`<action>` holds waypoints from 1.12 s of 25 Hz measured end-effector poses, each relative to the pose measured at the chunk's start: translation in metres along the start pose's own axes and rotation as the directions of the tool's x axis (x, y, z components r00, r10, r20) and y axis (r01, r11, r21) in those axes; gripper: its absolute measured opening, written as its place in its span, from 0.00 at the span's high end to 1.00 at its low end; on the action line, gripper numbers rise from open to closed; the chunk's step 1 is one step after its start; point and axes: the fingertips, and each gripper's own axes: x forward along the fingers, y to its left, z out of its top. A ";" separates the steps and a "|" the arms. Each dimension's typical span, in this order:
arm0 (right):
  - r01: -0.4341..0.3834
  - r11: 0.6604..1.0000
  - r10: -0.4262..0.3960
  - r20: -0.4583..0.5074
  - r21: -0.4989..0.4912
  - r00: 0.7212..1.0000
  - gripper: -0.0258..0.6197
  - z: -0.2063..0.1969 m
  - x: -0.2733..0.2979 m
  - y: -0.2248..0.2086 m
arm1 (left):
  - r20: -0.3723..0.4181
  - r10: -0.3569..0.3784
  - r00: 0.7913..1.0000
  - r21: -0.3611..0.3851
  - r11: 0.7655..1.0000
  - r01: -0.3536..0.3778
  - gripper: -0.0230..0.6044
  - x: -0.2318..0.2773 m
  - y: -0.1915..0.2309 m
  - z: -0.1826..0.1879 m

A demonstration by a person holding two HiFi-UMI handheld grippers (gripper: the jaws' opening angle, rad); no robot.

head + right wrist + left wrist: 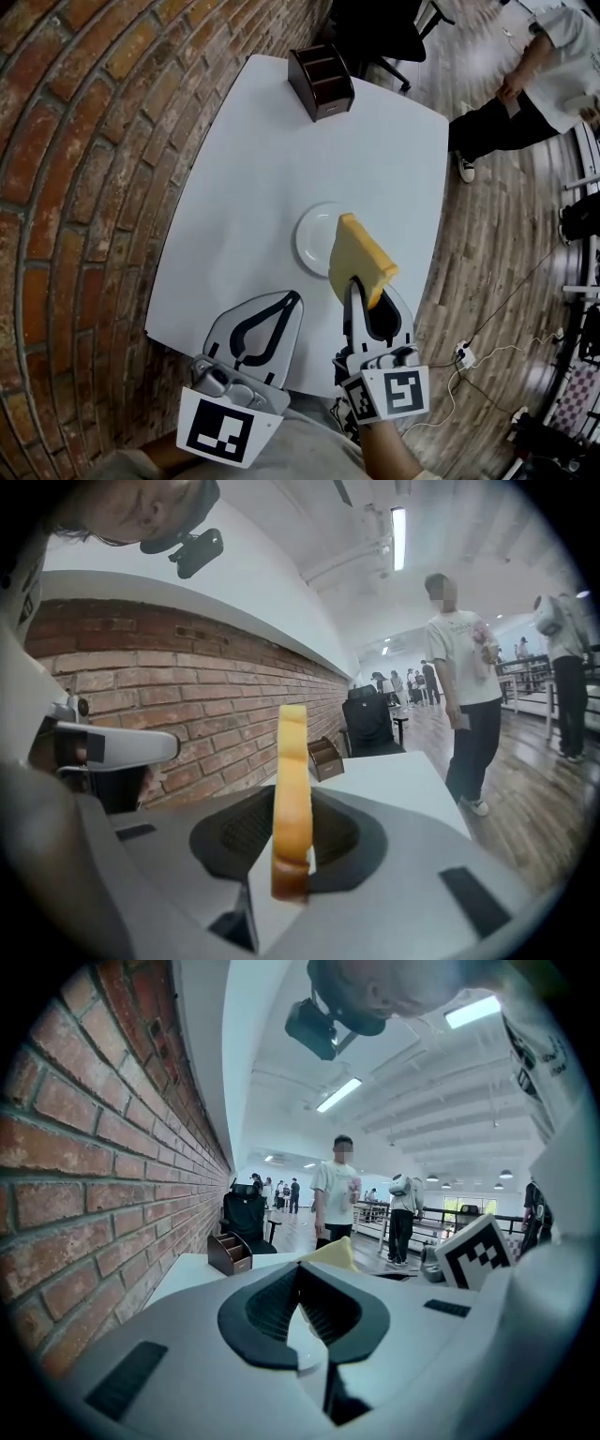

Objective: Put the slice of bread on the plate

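Slice of bread (362,255): a thick slice was seen, with a smooth golden-yellow face and a darker brown crust along its lower end.
Bread's pose: it was held on edge. In the right gripper view it stood upright and narrow between the pads, rising well above them. In the head view it was leaned away from the person.
Bread's place: it was held up over the right part of the plate (312,240) and hid that part in the head view. Whether the plate was touched could not be told.
Right gripper (355,287): its jaws were clamped on the bread's lower, crusted end, one pad pressed against each face.
Left gripper (292,298): its jaws were brought together at the tips with nothing between them. It was held low over the table's near edge, just left of the right gripper.
Plate: a round white plate was set on the white table (262,150), in the near half and close to the right edge.
Wooden organiser (322,82): a dark brown box with compartments was stood at the table's far edge, well apart from the plate.
Person (525,89): one was stood on the wood floor beyond the table's far right corner.
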 end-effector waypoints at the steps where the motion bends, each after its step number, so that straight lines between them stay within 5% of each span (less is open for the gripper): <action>1: -0.002 1.000 0.002 -0.004 0.003 1.000 0.81 -0.001 0.002 0.000 | -0.001 0.002 1.000 -0.002 1.000 -0.002 0.95 0.001 0.001 0.000; 28: -0.034 0.999 0.037 -0.106 0.033 0.994 0.81 -0.045 0.054 -0.011 | -0.041 0.022 0.999 -0.022 0.999 -0.023 0.95 0.023 0.016 -0.010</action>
